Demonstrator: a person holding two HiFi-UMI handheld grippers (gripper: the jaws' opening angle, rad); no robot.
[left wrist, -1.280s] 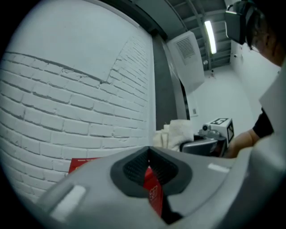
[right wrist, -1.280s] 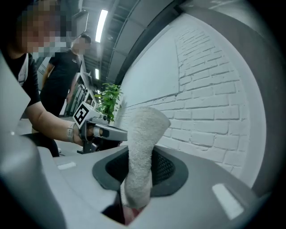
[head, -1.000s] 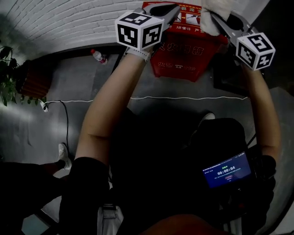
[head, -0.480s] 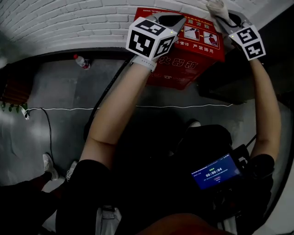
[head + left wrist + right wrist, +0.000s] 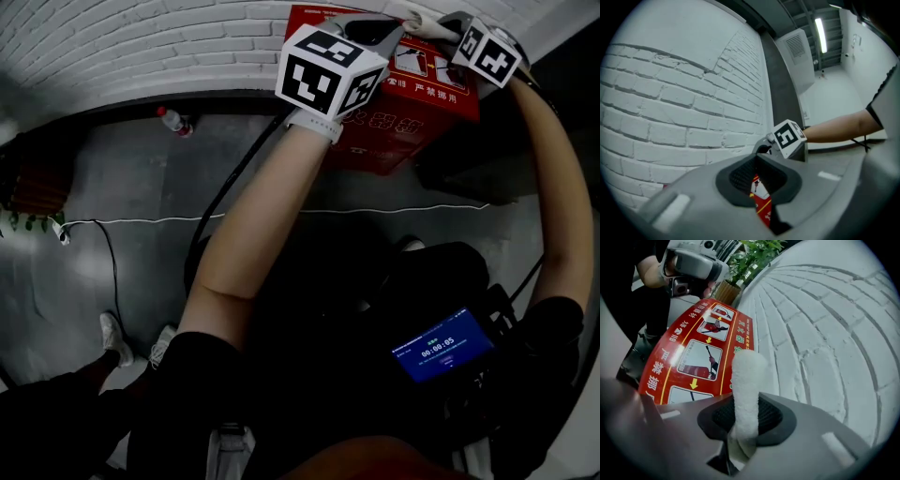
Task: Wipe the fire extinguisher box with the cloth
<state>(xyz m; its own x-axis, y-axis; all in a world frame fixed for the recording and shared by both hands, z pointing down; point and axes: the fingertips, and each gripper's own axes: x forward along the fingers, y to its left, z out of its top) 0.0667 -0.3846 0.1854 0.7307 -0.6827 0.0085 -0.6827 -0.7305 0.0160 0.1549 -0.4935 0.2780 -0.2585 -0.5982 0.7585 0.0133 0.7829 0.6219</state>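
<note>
Right gripper (image 5: pixel 746 401): we pinch the cloth (image 5: pixel 747 376) in the jaws, its free end aimed at the fire extinguisher box (image 5: pixel 689 357) (back edge).
Left gripper (image 5: pixel 757 157): jaws pressed together, empty, aside.

L gripper view: fire extinguisher box (image 5: pixel 760 199) shows only as a red sliver thru the gap under the L hand-held gripper (image 5: pixel 757 159) tips; rest hidden by gripper body.

R gripper view: cloth (image 5: pixel 747 380) lower end hidden down between R hand-held gripper (image 5: pixel 745 416) jaws. Box's near corner sits behind gripper body, far end behind the L one.

Head view: box top cut off by frame edge, left part behind marker cube (image 5: pixel 330 70) & forearm (image 5: pixel 272 216). Cloth just a scrap at box top. Bottle (image 5: pixel 174 121) on floor (image 5: pixel 141 178) left of box: label too small to read. Screen (image 5: pixel 442 345) well below box: small print illegible.
</note>
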